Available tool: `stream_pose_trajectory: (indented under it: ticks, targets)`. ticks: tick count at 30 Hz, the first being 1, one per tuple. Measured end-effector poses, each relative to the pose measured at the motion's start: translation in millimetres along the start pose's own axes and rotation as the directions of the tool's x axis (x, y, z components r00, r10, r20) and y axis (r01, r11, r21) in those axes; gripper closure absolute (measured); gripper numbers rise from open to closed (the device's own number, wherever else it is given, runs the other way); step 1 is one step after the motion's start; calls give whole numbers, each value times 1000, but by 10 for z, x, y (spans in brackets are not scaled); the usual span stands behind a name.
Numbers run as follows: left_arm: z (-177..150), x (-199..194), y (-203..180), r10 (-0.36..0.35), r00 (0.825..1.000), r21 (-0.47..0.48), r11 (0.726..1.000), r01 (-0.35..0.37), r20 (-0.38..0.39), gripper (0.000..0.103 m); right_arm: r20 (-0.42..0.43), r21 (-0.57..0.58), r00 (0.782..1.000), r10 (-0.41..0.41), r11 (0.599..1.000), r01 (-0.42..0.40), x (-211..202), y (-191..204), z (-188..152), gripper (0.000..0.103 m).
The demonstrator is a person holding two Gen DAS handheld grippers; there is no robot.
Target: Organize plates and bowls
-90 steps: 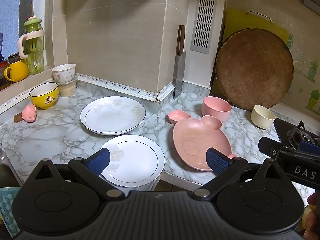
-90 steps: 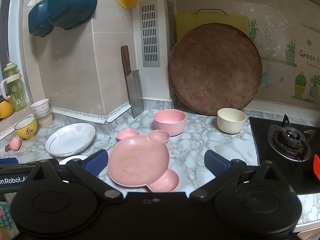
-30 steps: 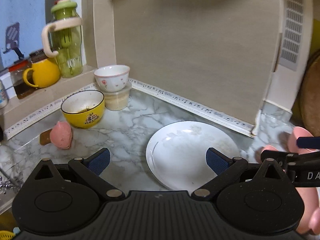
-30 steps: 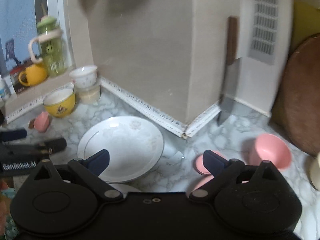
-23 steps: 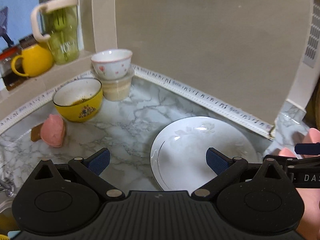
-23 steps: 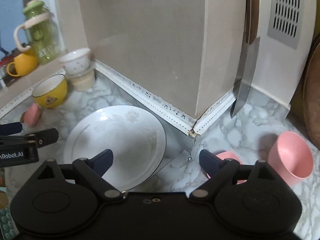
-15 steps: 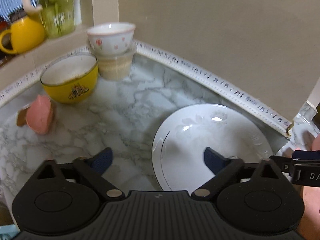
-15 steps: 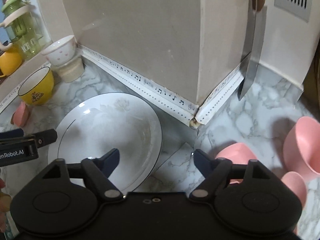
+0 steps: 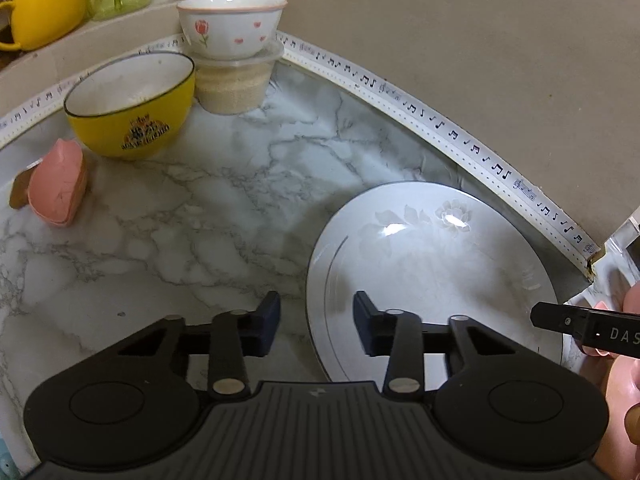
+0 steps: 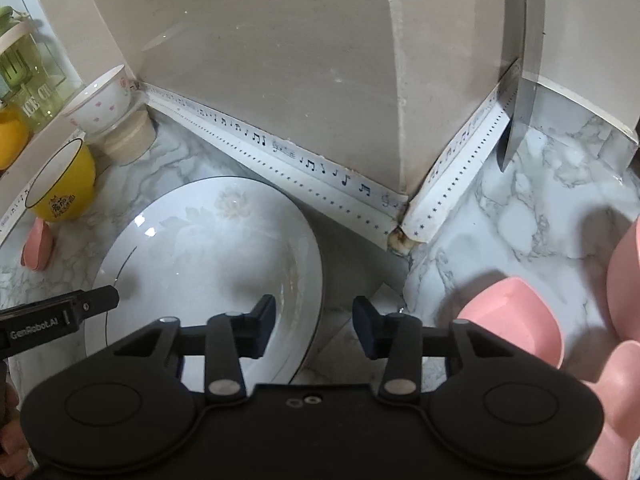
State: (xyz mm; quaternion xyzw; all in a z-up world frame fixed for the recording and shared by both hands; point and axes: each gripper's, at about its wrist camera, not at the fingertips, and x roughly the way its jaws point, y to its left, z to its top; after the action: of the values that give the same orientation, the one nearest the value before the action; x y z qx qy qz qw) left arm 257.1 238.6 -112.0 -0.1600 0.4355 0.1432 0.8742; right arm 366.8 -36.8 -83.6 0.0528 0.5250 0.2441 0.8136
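Observation:
A large white plate with a faint flower print lies on the marble counter; it also shows in the right wrist view. My left gripper straddles the plate's left rim, its jaws partly closed with a gap, one finger outside the rim and one over the plate. My right gripper straddles the plate's right rim the same way. Neither has clamped the rim. A yellow bowl and a white tulip bowl on a plastic tub stand at the far left.
A pink small bowl and other pink dishes lie to the right. A cleaver hangs against the wall corner. A pink scoop lies left of the yellow bowl. The tiled wall runs close behind the plate.
Both grippers have come down and forward onto the white plate's opposite rims. Both sets of jaws have narrowed from wide open to a small gap around the rim.

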Motion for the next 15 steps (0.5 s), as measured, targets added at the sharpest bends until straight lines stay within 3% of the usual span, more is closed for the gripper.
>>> stream_pose_trajectory:
  ticks: [6,15]
  targets:
    - [-1,29,16,-15,1000,-24,1000,15,-18,80,-27,42,999,31,999,-30,64,-65,1,74]
    - [-21,11,34,-29,1000,-33,999,29,-11,90,-19,52,999,48,998,-47,52,-69,-7,87]
